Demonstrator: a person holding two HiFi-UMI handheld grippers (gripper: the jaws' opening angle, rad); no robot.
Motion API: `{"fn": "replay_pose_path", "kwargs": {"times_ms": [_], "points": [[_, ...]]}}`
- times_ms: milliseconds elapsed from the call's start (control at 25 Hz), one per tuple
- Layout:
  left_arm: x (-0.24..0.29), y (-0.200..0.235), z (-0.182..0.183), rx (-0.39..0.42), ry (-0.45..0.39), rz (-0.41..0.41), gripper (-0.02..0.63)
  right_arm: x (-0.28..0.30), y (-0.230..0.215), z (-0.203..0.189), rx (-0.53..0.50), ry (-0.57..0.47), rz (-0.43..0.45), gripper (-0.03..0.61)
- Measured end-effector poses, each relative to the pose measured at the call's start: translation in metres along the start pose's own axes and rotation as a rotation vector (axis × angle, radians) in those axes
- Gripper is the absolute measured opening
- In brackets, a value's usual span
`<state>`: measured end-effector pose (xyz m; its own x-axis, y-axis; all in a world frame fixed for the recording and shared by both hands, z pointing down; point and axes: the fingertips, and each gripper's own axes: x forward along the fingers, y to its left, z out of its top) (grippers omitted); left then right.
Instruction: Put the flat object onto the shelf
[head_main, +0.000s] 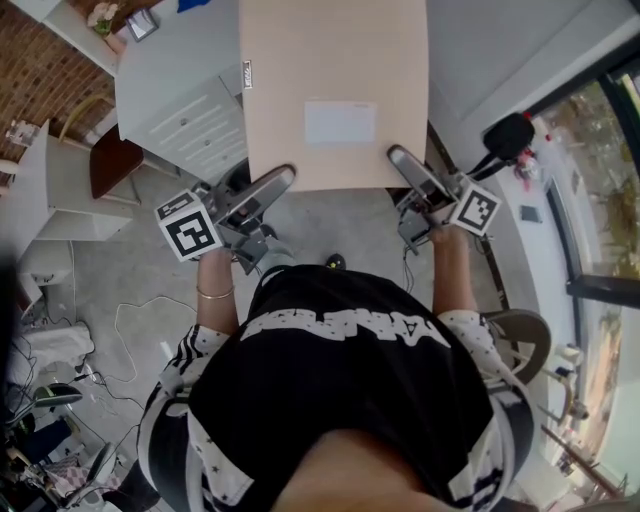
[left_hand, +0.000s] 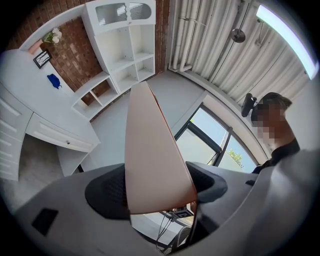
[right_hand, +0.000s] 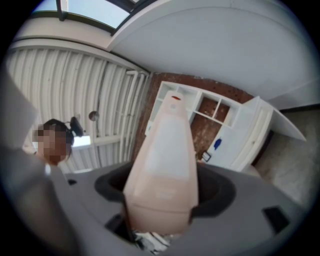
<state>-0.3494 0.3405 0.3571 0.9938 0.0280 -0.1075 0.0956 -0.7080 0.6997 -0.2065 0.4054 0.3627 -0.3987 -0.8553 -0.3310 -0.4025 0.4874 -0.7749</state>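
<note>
The white shelf unit (left_hand: 125, 55) stands well ahead of both my pairs of jaws, past the far end of the flat object (head_main: 335, 90), a broad tan panel that runs forward from between them and is carried in the air. My left gripper (head_main: 283, 176) is clamped on its near left corner and my right gripper (head_main: 402, 158) on its near right corner, so I judge this the carrying step. Next, I reckon, I must line it up with a compartment and slide the far edge in before either pair lets go.
</note>
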Motion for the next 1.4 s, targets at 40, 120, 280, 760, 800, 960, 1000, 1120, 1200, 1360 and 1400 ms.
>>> {"fn": "replay_pose_path", "kwargs": {"times_ms": [40, 120, 280, 760, 800, 960, 1000, 1120, 1200, 1360, 1400], "points": [[0.007, -0.001, -0.002, -0.003, 0.002, -0.001, 0.347, -0.005, -0.002, 0.004, 0.002, -0.002, -0.003, 0.353], [0.018, 0.0, -0.006, -0.009, 0.007, -0.002, 0.347, -0.013, -0.007, 0.012, 0.006, -0.005, -0.011, 0.353], [0.017, -0.002, -0.013, -0.016, 0.01, -0.003, 0.347, -0.019, -0.005, 0.008, 0.006, -0.007, -0.017, 0.353], [0.032, 0.011, -0.003, -0.025, 0.028, -0.022, 0.347, -0.015, -0.016, 0.021, 0.003, -0.029, -0.039, 0.353], [0.035, 0.014, -0.001, -0.027, 0.028, -0.024, 0.347, -0.014, -0.018, 0.023, 0.002, -0.031, -0.043, 0.353], [0.045, 0.023, 0.001, -0.036, 0.034, -0.033, 0.347, -0.013, -0.027, 0.032, -0.001, -0.036, -0.057, 0.353], [0.046, 0.023, 0.001, -0.037, 0.036, -0.035, 0.347, -0.014, -0.028, 0.032, -0.003, -0.038, -0.059, 0.353], [0.047, 0.024, 0.004, -0.036, 0.033, -0.042, 0.347, -0.012, -0.029, 0.034, -0.008, -0.04, -0.062, 0.353], [0.049, 0.025, 0.007, -0.031, 0.03, -0.049, 0.347, -0.011, -0.029, 0.037, -0.013, -0.044, -0.063, 0.353], [0.06, 0.029, 0.012, -0.03, 0.032, -0.063, 0.347, -0.009, -0.032, 0.046, -0.021, -0.052, -0.068, 0.353], [0.062, 0.032, 0.014, -0.032, 0.032, -0.064, 0.347, -0.008, -0.034, 0.048, -0.021, -0.053, -0.07, 0.353]]}}
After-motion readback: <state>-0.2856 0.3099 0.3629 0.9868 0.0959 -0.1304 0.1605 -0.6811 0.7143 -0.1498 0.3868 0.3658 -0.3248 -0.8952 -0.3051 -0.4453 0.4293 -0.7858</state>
